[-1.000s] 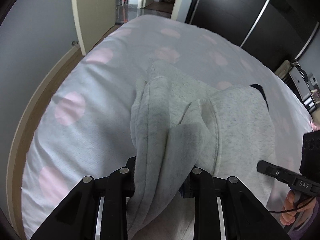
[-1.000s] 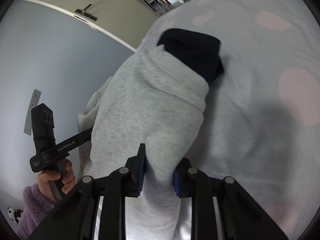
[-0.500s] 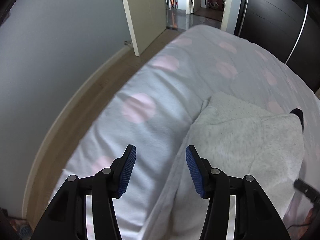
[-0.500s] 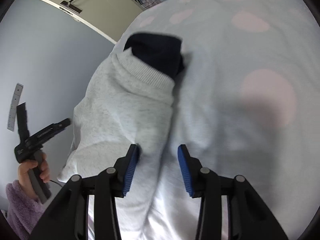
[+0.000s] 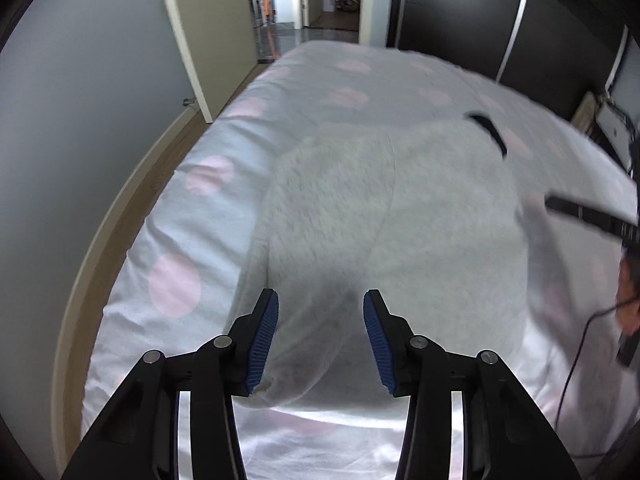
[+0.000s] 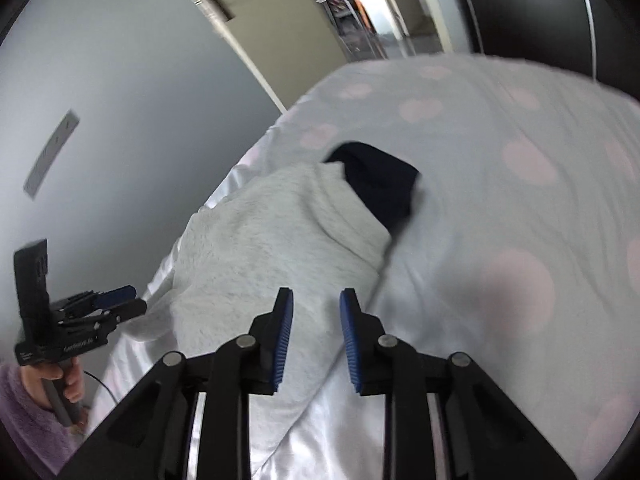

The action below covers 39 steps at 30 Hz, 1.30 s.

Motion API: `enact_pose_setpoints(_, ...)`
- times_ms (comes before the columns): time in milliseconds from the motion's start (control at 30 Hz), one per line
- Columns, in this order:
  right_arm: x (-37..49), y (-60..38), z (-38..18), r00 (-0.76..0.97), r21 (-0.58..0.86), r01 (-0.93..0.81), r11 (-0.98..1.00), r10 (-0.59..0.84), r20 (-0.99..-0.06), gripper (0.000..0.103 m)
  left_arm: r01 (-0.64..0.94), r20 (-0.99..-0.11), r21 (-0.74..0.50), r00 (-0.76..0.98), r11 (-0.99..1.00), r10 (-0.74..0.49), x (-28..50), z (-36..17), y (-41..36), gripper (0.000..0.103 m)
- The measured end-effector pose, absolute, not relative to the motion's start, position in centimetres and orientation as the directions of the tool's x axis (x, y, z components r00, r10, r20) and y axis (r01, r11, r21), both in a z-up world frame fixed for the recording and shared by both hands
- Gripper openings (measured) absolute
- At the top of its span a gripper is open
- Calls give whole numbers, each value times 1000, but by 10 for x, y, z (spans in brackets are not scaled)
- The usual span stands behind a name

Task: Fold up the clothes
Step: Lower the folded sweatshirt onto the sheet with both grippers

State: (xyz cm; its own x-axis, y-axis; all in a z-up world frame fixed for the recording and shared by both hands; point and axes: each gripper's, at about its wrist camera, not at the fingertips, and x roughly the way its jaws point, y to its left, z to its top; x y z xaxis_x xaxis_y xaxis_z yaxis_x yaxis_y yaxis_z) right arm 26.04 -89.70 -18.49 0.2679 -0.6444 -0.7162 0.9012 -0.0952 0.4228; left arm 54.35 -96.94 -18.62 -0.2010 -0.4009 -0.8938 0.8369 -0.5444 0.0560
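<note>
Sweatshirt (image 5: 392, 232) lies folded flat on the bed (image 5: 208, 208), so both grippers, left (image 5: 320, 336) and right (image 6: 316, 340), hover above its near edge with jaws just narrowing on nothing.

Grey wall (image 5: 80, 120), wood floor (image 5: 132, 200), open door (image 5: 212, 40), dark wardrobe (image 5: 460, 12), pink-dotted bed (image 5: 192, 216)

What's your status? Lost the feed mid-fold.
Left gripper and right gripper open, jaws just closing on nothing. Grey sweater folded flat on the bed, dark item under its far end. Nothing in the way.
</note>
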Motion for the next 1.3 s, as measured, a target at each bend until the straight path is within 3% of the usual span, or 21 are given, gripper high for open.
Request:
enact_pose_setpoints(133, 269, -925, -207, 261, 405, 909, -101, -619, -741, 23, 840, -911, 84, -154, -536, -383, 551, -225, -982, 43)
enact_pose_setpoints(367, 269, -963, -256, 281, 388, 916, -103, -526, -803, 21, 864, -906, -78, -269, -498, -325, 571, -263, -1012, 51)
enact_pose_setpoints(433, 274, -966, -258, 261, 354, 931, -86, -520, -813, 21, 865, -901, -123, -302, -486, -310, 576, -265, -1015, 52)
enact_pose_setpoints(567, 282, -967, -256, 221, 306, 948, -87, -510, -831, 21, 881, -906, -63, -248, -469, -343, 567, -258, -1008, 52)
enact_pose_setpoints(767, 302, -929, -212, 190, 274, 959, -70, -558, -808, 26, 878, -839, -27, -279, -477, -467, 576, -199, -965, 52)
enact_pose_setpoints(867, 323, -904, -204, 228, 299, 954, -39, -556, -800, 26, 861, -823, -41, -317, -507, -471, 582, -184, -939, 49)
enact_pose_setpoints(1000, 353, -873, -204, 291, 345, 938, -6, -524, -800, 26, 866, -834, -31, -297, -499, -464, 588, -200, -931, 45)
enact_pose_setpoints(1300, 387, -861, -240, 178, 198, 980, 6, -466, -867, 26, 921, -899, -94, -242, -378, -366, 598, -250, -953, 45)
